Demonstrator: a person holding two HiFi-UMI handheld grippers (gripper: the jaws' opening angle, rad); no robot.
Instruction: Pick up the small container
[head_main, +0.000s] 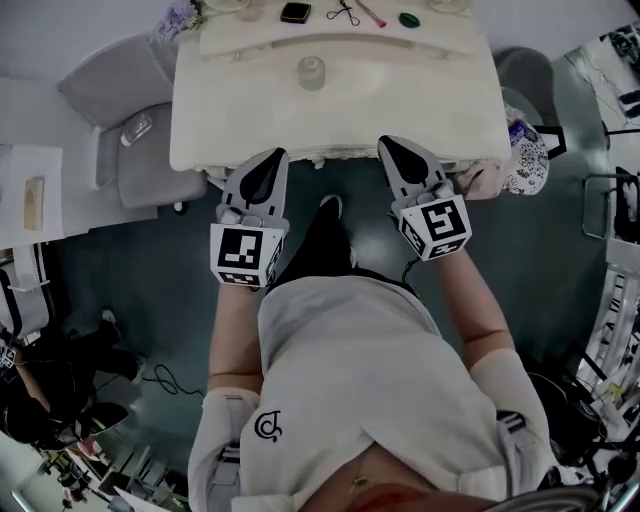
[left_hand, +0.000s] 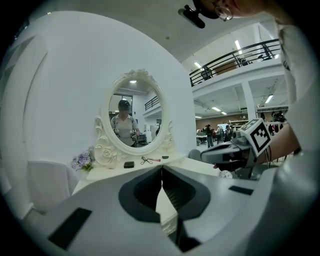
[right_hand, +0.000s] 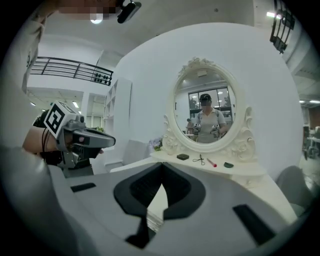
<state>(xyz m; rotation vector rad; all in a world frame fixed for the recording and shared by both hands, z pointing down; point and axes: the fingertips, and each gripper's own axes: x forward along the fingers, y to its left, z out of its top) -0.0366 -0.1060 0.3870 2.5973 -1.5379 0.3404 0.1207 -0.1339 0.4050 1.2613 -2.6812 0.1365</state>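
**newbie_q:** Where's the small container (head_main: 311, 72) right now?

**rigfan:** Head view: it sits alone around the middle of the white vanity table (head_main: 220, 110), well apart from both grippers. The left gripper (head_main: 270, 165) and right gripper (head_main: 395, 150) hover over the table's near edge, one on each side of its line.

**newbie_q:** Is either one holding anything?

**rigfan:** Nope. Left gripper view: the jaws are pressed together at the tips with nothing between them, aimed toward the oval mirror (left_hand: 135, 112). I can't spot the container in that view. Right gripper view: same deal, the tips meet and it's empty. Past them there's just the back shelf with an eyelash curler (right_hand: 199, 160) and other bits.

**newbie_q:** How will it handle?

**rigfan:** My guess is it's a pale little jar, so light, rigid and smooth-sided. That means it could be slippery, and breakable if it's glass. I'd spread the jaws first, then pinch the body across its middle, not the top.
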